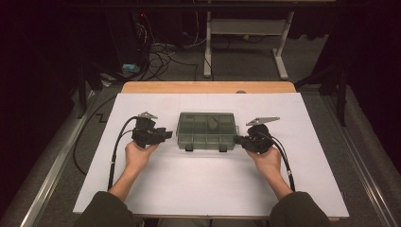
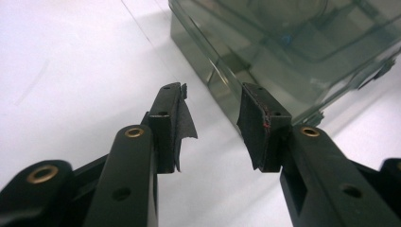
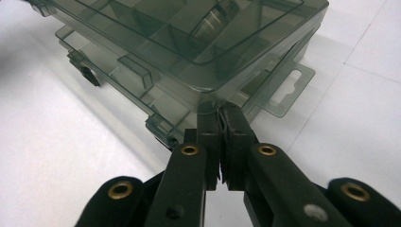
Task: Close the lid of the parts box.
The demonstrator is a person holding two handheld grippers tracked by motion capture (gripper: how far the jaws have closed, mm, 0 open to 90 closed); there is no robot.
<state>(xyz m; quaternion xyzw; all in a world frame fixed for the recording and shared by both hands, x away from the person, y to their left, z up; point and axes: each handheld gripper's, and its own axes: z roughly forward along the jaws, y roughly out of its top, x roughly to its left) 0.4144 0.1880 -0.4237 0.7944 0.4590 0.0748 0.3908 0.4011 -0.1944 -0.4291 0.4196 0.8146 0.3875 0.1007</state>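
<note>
1. From the high view I see the smoky clear compartment box [image 1: 206, 131] lying flat near the middle of the white sheet [image 1: 189, 184] that covers the table, lid closed, with two latches on its near edge. My left gripper [image 1: 166, 134] sits just beside the box's left end, apart from it. My right gripper [image 1: 238, 139] meets the box's right near corner. A hand holds each tool, forearms coming in from the bottom edge.
2. In the left gripper view the jaws stand spread with nothing between them; the pads [image 2: 182, 120] look worn, with loose black tape curling off. The box [image 2: 283, 52] lies just ahead, its corner lined up with the gap, not touched.
3. In the right gripper view the jaws are pressed together, tips against the box [image 3: 189, 38] at its corner rim. Whether they pinch the rim or only butt against it, I cannot tell. A hang tab [image 3: 288, 90] juts from the box's end; dividers show through the lid
</note>
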